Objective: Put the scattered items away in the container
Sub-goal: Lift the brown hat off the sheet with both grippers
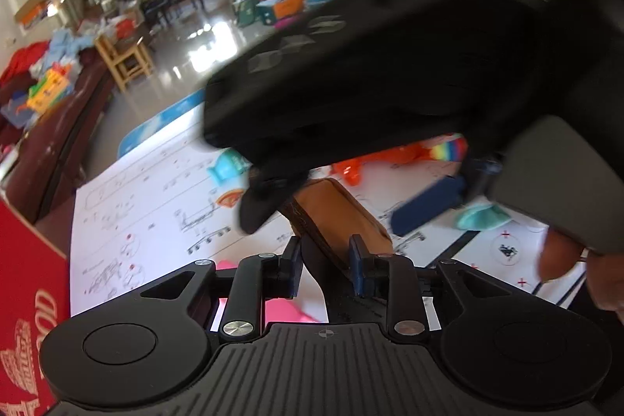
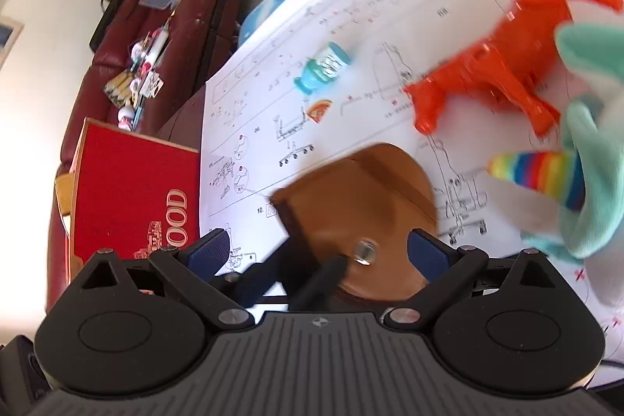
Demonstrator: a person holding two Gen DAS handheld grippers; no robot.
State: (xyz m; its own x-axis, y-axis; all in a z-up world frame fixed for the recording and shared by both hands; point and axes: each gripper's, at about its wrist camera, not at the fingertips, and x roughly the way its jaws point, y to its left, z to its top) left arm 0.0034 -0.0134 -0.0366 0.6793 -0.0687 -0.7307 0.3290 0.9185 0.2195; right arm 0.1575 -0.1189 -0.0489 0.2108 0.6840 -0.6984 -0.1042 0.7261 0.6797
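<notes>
Brown leather pouch with a metal snap (image 2: 362, 205) sits pinched between the closed blue pads of the left gripper (image 1: 325, 264), held just above the white instruction sheet (image 2: 273, 96) covering the table. The right gripper (image 2: 318, 252) hovers beside it with its pads spread wide, gripping nothing, though the pouch lies between them in its own view.

The red cardboard box (image 2: 136, 190) — the likely container — stands at the table's left edge, near the pouch. To do this step well, carry the pouch level over the box rim and release only once it is inside; the right gripper should back away first, since its black body crowds the left view.

Other scattered items remain toward the far side: an orange plastic toy animal (image 2: 503, 61), a small teal pot (image 2: 323, 67) and a mint plush with a rainbow-striped horn (image 2: 577, 158) — none blocks the path to the box.
</notes>
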